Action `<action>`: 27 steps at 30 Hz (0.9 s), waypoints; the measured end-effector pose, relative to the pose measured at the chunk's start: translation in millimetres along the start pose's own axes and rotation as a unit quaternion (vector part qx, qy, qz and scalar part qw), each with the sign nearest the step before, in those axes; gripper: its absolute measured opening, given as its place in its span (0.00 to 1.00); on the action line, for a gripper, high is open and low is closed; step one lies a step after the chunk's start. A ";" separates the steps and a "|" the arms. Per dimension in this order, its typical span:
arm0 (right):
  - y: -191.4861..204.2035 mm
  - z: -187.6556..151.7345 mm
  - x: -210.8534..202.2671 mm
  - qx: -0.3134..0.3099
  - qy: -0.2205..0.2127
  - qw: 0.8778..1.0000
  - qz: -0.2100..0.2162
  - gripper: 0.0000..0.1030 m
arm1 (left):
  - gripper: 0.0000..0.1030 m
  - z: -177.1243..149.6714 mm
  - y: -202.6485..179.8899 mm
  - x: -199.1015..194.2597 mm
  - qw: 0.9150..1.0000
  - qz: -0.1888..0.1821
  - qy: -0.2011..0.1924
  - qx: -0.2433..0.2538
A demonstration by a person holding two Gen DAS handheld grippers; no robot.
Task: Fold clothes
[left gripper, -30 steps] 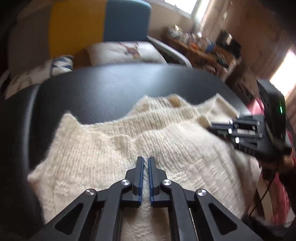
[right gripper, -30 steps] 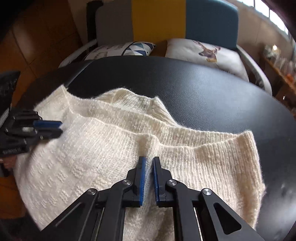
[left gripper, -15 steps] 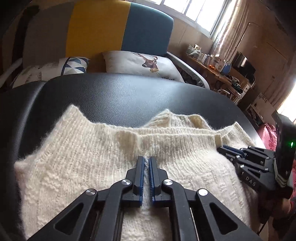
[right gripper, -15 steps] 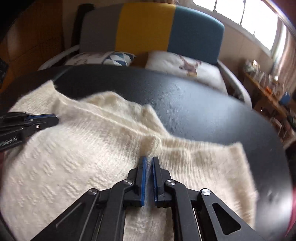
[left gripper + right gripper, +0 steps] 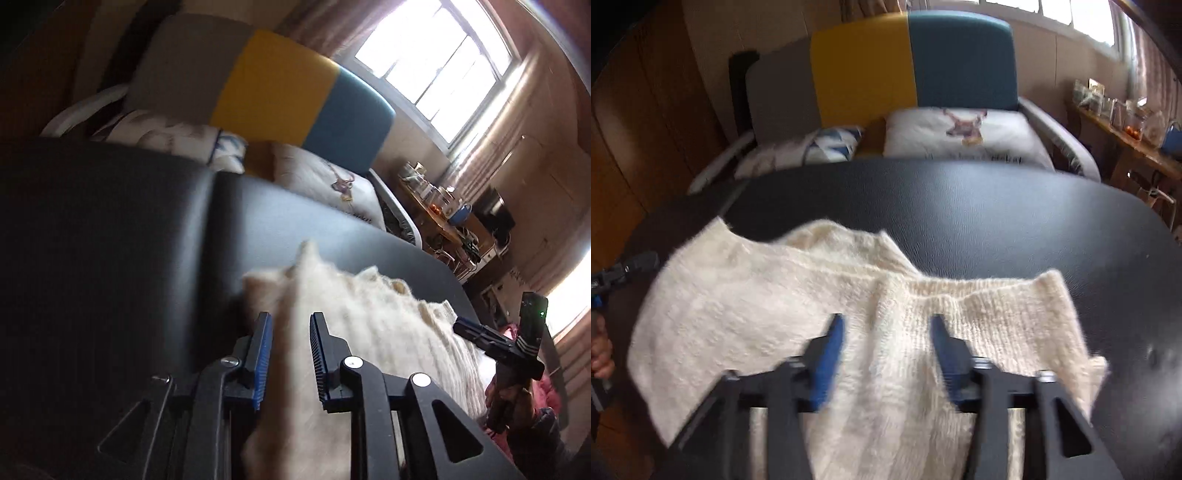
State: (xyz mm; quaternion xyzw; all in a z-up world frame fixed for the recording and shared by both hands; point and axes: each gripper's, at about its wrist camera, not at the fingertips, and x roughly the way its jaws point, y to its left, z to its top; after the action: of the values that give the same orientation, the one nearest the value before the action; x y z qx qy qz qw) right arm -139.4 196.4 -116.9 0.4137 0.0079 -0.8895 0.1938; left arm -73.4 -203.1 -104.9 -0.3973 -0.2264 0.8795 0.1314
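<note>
A cream knitted sweater (image 5: 783,295) lies spread on the black padded table (image 5: 997,206), its neckline toward the far side. My right gripper (image 5: 887,321) hovers over the sweater's middle. Its jaws are opening wide, and the knit lies below them, not pinched. My left gripper (image 5: 291,319) is at the sweater's (image 5: 369,314) left edge. Its jaws are opening too, with a blurred fold of knit between the blue pads. The right gripper (image 5: 480,336) shows at the sweater's far right in the left wrist view. In the right wrist view the left gripper (image 5: 628,267) is at the left edge.
Behind the table (image 5: 110,258) stands a grey, yellow and blue sofa (image 5: 912,66) with a deer cushion (image 5: 964,129) and a triangle-patterned cushion (image 5: 827,147). A cluttered wooden shelf (image 5: 443,210) runs under the window at the right. A person's hand (image 5: 600,354) holds the left gripper.
Both pairs of jaws, shut half a second ago, have parted. The left gripper has swung left to the sweater's edge and rolled. The right gripper has lifted a little.
</note>
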 end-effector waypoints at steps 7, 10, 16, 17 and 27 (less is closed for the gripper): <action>45.7 -29.6 -22.9 0.013 0.025 0.985 0.173 0.75 | 0.28 -61.4 40.0 -22.8 0.995 -0.081 0.046 -0.046; 69.1 -39.6 -9.8 0.031 0.060 0.972 0.225 0.75 | 0.36 -66.3 29.4 -18.4 0.991 -0.118 0.052 -0.029; 93.1 -38.0 11.2 0.036 0.083 0.971 0.222 0.77 | 0.47 -59.0 19.2 23.4 0.987 -0.129 0.098 -0.009; 93.7 -37.5 14.2 0.037 0.085 0.971 0.219 0.78 | 0.46 -60.1 18.2 25.5 0.985 -0.138 0.104 -0.009; 80.7 -38.8 29.6 0.050 0.114 0.968 0.217 0.79 | 0.05 -79.8 26.2 24.5 0.979 -0.137 0.153 0.002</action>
State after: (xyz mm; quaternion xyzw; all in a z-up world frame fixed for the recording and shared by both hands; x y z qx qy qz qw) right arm -99.8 118.5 -152.5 0.5137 -0.1050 -0.7720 0.3592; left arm -30.1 -192.2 -180.2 -0.4919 -0.2539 0.7826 0.2850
